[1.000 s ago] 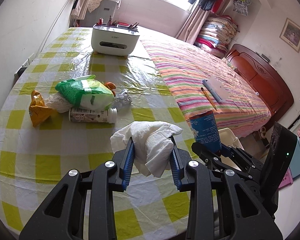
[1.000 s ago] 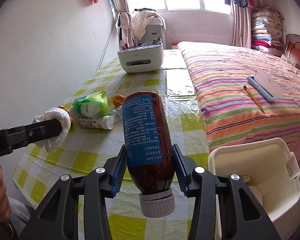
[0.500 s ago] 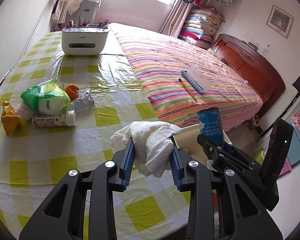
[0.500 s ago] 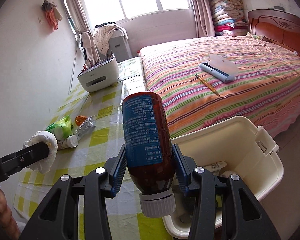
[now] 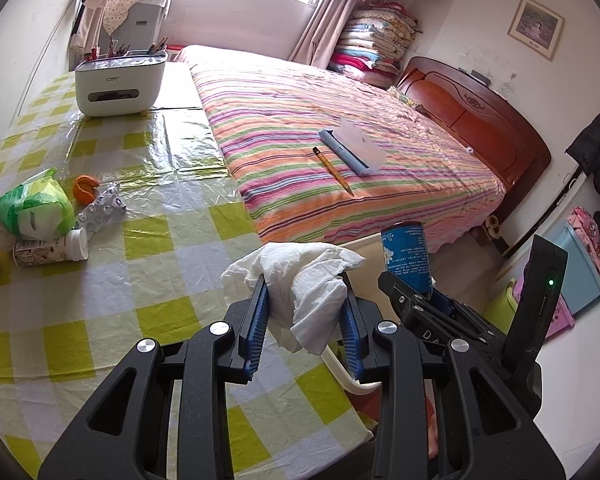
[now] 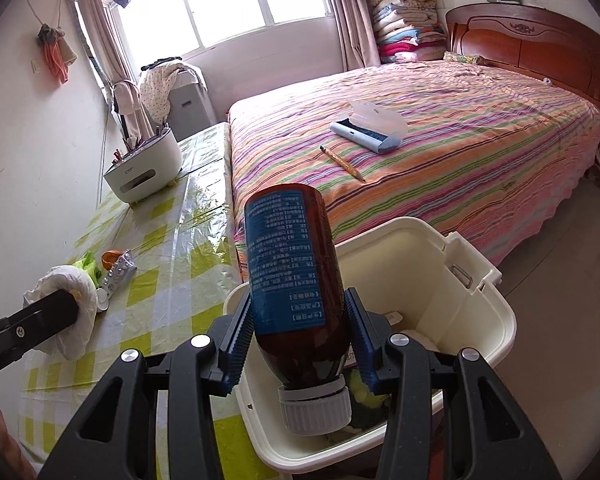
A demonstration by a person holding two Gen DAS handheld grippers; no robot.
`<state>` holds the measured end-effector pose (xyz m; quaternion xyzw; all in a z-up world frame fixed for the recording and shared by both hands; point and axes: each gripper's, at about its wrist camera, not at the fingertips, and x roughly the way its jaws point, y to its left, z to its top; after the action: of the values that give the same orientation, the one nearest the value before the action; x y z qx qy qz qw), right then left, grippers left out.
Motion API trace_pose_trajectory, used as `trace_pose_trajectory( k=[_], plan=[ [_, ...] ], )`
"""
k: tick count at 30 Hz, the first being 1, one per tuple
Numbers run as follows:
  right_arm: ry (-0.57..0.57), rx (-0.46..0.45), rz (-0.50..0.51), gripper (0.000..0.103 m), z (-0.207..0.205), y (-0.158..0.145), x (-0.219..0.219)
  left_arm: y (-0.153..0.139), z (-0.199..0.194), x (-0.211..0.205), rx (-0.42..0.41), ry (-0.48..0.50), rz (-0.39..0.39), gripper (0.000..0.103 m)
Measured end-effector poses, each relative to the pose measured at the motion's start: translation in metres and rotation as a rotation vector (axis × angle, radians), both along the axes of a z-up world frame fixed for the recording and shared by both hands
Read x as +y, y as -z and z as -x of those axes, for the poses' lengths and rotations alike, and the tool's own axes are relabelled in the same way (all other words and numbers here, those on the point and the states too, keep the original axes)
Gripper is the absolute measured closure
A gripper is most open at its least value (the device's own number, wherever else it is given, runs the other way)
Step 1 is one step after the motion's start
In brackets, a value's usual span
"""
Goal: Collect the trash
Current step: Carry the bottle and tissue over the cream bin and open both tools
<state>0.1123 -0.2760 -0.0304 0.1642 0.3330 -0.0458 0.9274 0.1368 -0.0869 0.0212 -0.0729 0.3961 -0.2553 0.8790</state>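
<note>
Both claws have been carried from counter (image 5: 100,300) to bin (image 6: 480,288); left claw (image 5: 304,312) grips tissue (image 5: 300,280), right claw (image 6: 300,332) grips bottle (image 6: 292,264); release is called for next.

Glossy tablecloth (image 5: 188,160), crumpled, probably paper tissue (image 5: 308,280).

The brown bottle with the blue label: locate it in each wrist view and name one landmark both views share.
Left wrist view: the brown bottle stands right of centre, only its upper part showing above the right gripper.
Right wrist view: bottle fills the lower centre, cap toward the camera, clamped between the jaws above the white bin.
Shared landmark: the pencil on the striped bed.
</note>
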Motion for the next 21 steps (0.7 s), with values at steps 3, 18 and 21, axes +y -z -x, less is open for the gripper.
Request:
trace_pose_trajectory(
  k=[3,18,21],
  plan=[
    [0.021,0.006,-0.027,0.059,-0.001,0.002,-0.008,-0.003,0.001,-0.007,-0.010,0.010,0.009,0.071],
    [0.094,0.002,-0.132,0.054,0.003,0.004,-0.028,-0.012,0.012,-0.033,-0.028,0.068,0.052,0.071],
    [0.093,0.004,-0.136,0.053,0.003,0.005,-0.028,-0.012,0.012,-0.035,-0.026,0.071,0.057,0.071]
  ],
)
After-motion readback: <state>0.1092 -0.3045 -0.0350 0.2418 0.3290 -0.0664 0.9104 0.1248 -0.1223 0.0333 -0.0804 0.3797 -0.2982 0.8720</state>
